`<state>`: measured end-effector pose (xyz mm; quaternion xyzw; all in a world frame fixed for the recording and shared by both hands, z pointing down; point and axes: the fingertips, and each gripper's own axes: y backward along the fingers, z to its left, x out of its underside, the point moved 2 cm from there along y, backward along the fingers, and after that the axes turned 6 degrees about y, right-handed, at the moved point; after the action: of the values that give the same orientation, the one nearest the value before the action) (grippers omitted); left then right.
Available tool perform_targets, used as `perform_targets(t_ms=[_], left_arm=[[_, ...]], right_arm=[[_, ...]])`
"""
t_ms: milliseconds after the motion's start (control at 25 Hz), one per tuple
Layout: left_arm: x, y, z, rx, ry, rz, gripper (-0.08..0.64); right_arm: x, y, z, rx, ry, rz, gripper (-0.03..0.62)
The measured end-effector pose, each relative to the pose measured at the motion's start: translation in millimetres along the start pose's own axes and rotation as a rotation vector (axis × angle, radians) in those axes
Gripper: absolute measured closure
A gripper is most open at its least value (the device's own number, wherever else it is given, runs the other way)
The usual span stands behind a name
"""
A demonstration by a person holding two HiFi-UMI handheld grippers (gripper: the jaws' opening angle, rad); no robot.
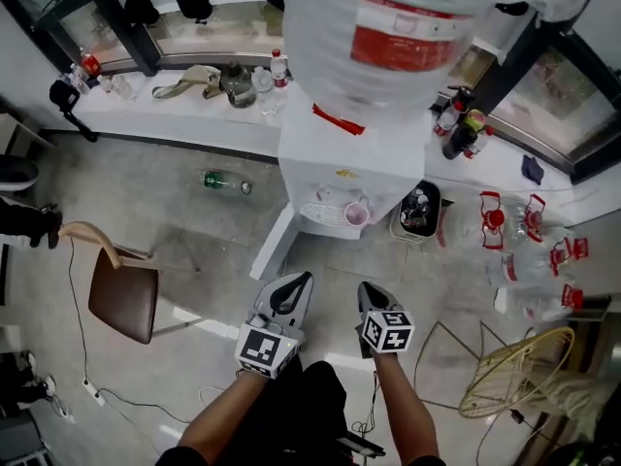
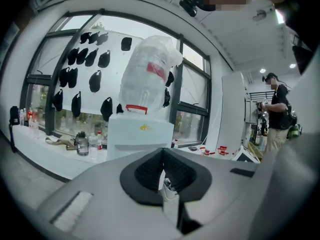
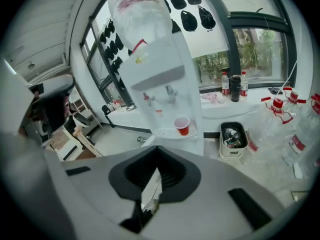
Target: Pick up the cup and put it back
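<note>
A red cup (image 1: 356,214) stands on the drip tray of the white water dispenser (image 1: 340,153), under its taps. In the right gripper view the cup (image 3: 181,124) shows upright on that tray, well ahead of the jaws. My left gripper (image 1: 299,282) and right gripper (image 1: 369,289) hang side by side over the floor, short of the dispenser, both pointing at it. Both are shut with nothing between the jaws. In the left gripper view the left gripper (image 2: 163,151) faces the dispenser (image 2: 140,134) and its jaws hide the cup. The right gripper (image 3: 156,151) is far from the cup.
A brown chair (image 1: 121,294) stands at the left, with a green bottle (image 1: 221,182) on the floor. A bin (image 1: 419,212) sits right of the dispenser, then several empty water jugs (image 1: 529,231) and a wire frame (image 1: 514,367). A person (image 2: 275,109) stands at the far right.
</note>
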<state>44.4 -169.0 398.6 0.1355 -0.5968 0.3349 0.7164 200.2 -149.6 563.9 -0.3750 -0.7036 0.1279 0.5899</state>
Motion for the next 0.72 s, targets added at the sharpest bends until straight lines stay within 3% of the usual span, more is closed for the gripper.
perform_targets(t_ms=[200,400,720], left_arm=[[-95.2,68.4,-69.6,-0.021,0.015,0.001,0.554],[-164.0,139.4,-133.0,-0.063,0.016,-0.015,0.554],[-231.7,218.6,-189.7,-0.058,-0.01,-0.087,0.554]], right_arm=[[-58.1,125.8,57.3,-0.025,-0.01,-0.019,0.595],[-112.3,247.0,110.9,-0.039,0.059,-0.102,0.595],[-167.3,389.5,175.9,-0.005,0.064,-0.309,0.597]])
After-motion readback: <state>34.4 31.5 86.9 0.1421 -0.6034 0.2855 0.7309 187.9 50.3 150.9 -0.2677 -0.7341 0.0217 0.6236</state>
